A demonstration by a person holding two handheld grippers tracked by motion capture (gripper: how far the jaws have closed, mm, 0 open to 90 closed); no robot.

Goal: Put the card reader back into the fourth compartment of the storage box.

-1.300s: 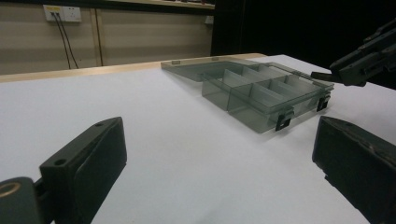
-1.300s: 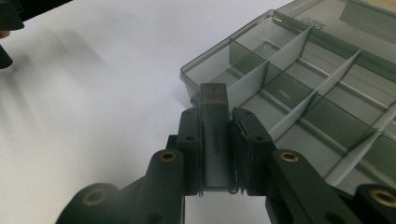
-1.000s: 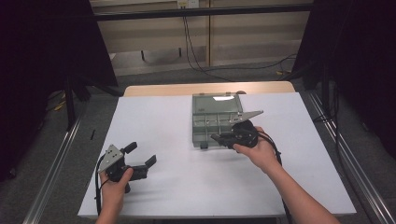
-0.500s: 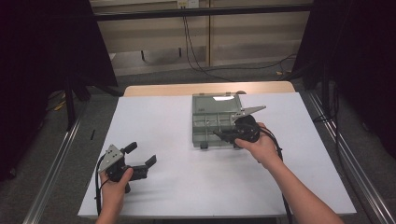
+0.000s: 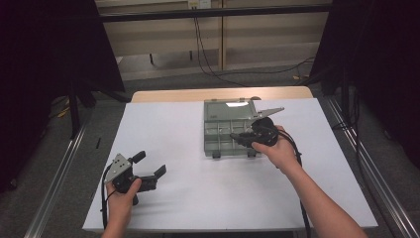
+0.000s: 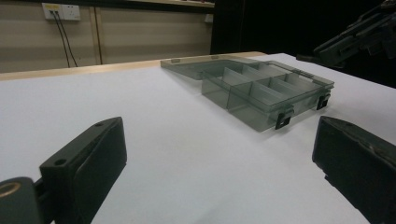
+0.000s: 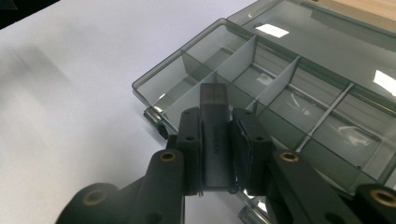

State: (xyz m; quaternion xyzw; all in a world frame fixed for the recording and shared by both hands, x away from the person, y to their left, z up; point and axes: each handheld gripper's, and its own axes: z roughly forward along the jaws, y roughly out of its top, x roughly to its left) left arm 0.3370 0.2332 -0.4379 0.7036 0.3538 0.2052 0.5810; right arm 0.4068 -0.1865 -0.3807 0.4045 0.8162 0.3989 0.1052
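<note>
A clear grey compartment box (image 5: 218, 130) lies on the white table (image 5: 198, 198) right of centre, its lid (image 5: 233, 106) flat open behind it. My right gripper (image 5: 237, 137) hovers over the box's front row, shut on a dark grey oblong device (image 7: 214, 135) that sticks out past the pads above an empty compartment of the box (image 7: 289, 100). My left gripper (image 5: 151, 166) rests near the table's front left, open with nothing between its jaws (image 6: 219, 163). From there the box (image 6: 243, 100) lies ahead, and the right gripper (image 6: 355, 37) shows at the upper right.
Several compartments of the box look empty. A wooden strip (image 5: 218, 94) edges the table's far side. Cables (image 5: 208, 59) run down the back wall. Metal rails (image 5: 361, 168) flank the table on both sides.
My right gripper has edged slightly farther over the box's front row with the device still in its grip. The left gripper has stayed put.
</note>
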